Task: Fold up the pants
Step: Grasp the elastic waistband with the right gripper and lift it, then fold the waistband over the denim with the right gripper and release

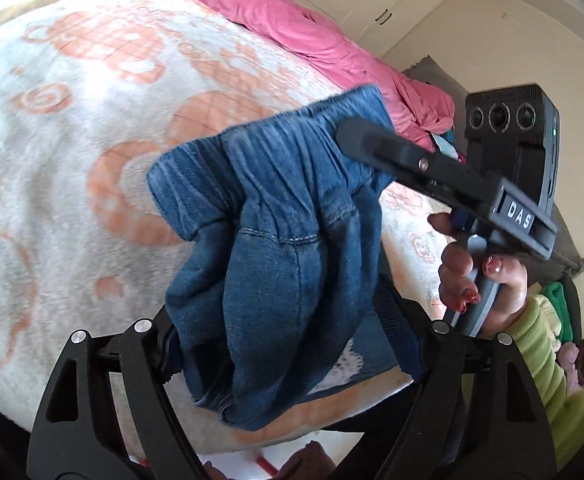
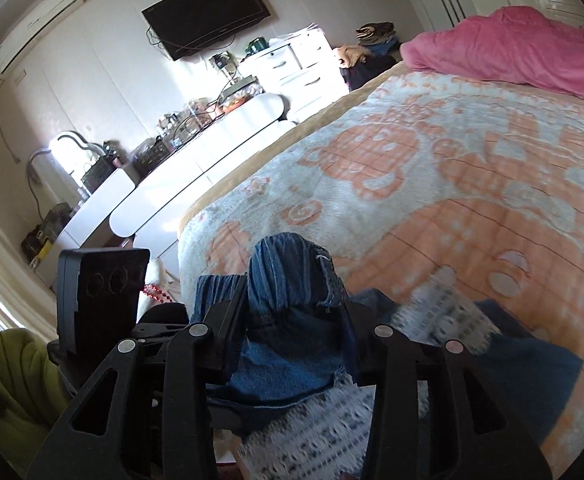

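Holding a bunched waistband of the blue denim pants between its fingers, the left gripper has the fabric spilling out in front of it and hanging below, over the patterned blanket of the bed. Its jaws stand wide, yet I cannot tell if the pads truly press the cloth or the denim merely sits between them. The right gripper is clamped on a fold of the same pants, with the gathered band rising just ahead of its fingertips and the white lace lining trailing beneath it.

Judging from this, the main risk is a slip on the left: thick, crumpled denim in a wide jaw could slide out as the 2 hands pull apart, dropping that side onto the bed. Both grips also sit on wads, not on clean edges, so spreading may leave the pants twisted. The hanging legs could drag on the fuzzy blanket just below and bunch. The pink duvet lies well beyond and should not interfere.
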The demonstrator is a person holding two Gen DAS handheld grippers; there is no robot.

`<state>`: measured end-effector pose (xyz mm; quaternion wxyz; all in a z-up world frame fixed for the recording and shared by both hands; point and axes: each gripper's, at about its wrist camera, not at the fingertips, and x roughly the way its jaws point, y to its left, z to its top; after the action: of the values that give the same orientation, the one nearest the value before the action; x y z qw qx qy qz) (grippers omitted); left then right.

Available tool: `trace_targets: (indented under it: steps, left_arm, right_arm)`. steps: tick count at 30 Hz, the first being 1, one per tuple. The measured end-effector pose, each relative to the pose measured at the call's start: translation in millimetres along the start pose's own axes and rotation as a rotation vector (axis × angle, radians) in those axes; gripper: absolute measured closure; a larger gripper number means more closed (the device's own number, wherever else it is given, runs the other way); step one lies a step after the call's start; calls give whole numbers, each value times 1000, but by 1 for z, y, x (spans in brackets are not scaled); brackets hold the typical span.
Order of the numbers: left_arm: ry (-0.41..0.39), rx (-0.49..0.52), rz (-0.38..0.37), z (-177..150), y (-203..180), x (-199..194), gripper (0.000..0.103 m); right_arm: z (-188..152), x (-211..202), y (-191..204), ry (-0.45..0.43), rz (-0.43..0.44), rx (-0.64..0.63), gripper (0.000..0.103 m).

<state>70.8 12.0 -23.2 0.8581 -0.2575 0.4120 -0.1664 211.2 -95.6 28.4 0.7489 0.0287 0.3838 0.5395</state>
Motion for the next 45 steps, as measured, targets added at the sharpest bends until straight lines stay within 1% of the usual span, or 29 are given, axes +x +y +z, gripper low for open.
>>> trace_targets:
  steps: [1,5,6,7,9,10,13,15,16,18,21,22,23,24,26,29,30,32,33,34,37,40,42,45]
  left_arm:
    - [1,6,0,0,-6,3,31]
    - [-9,44,-9,-1,-27,7,30]
    - [-10,54,-23,0,-33,6,27]
    - [-7,72,-52,-1,-39,9,26]
    - [19,110,-83,-10,-58,18,22]
    - [38,127,-90,-14,-64,25,22]
    - [78,143,-109,-25,-72,42,22]
    - [91,177,-93,-33,-79,45,19]
    - [94,203,-72,-34,-80,49,19]
    - [98,225,-52,-37,-84,53,18]
    - [101,236,-38,-36,-88,62,18]
    - [100,240,-35,-38,-78,54,18]
    - [101,245,-32,-38,-77,53,18]
    - [102,249,-26,-41,-79,57,18]
    - [106,255,-25,-46,-79,48,17]
    - [84,258,-11,-46,-79,36,17]
    - [74,262,-9,-44,-80,32,16]
    - [50,278,27,-36,-79,20,15]
    - [36,284,44,-34,-79,15,15]
    - [28,284,50,-30,-78,11,15]
    - [12,269,68,-24,-70,3,14]
    - [1,256,80,-19,-63,-2,12]
    - [-10,247,82,-17,-59,-6,10]
    - [-24,248,109,-12,-55,-8,10]
  right_arm:
    - [-3,-5,-3,-8,-9,4,64]
    - [-20,-35,-21,-69,-45,45,51]
    - [-26,-44,-27,-89,-57,68,49]
    - [-31,-49,-31,-100,-64,83,47]
    - [-45,-62,-43,-125,-88,123,47]
    - [-52,-67,-47,-136,-102,141,47]
    - [-74,-81,-58,-167,-168,202,47]
    - [-87,-90,-59,-212,-170,231,47]
    - [-90,-92,-56,-226,-163,238,47]
    - [-89,-87,-49,-213,-171,225,47]
    - [-84,-71,-42,-150,-220,185,47]
    - [-84,-65,-42,-123,-255,180,47]
    - [-86,-57,-47,-80,-323,187,48]
    - [-89,-53,-51,-53,-357,200,48]
    - [-98,-48,-64,-25,-371,245,48]
    - [-107,-52,-74,-29,-367,297,48]
    - [-108,-53,-73,-34,-370,294,48]
    - [-108,-57,-67,-46,-385,272,47]
    - [-108,-60,-63,-67,-385,258,47]
    - [-108,-65,-59,-80,-385,251,45]
    - [-108,-79,-47,-126,-428,209,44]
    - [-112,-92,-33,-167,-451,166,40]
    - [-116,-99,-21,-192,-453,149,38]
    - [-125,-109,3,-229,-426,119,34]
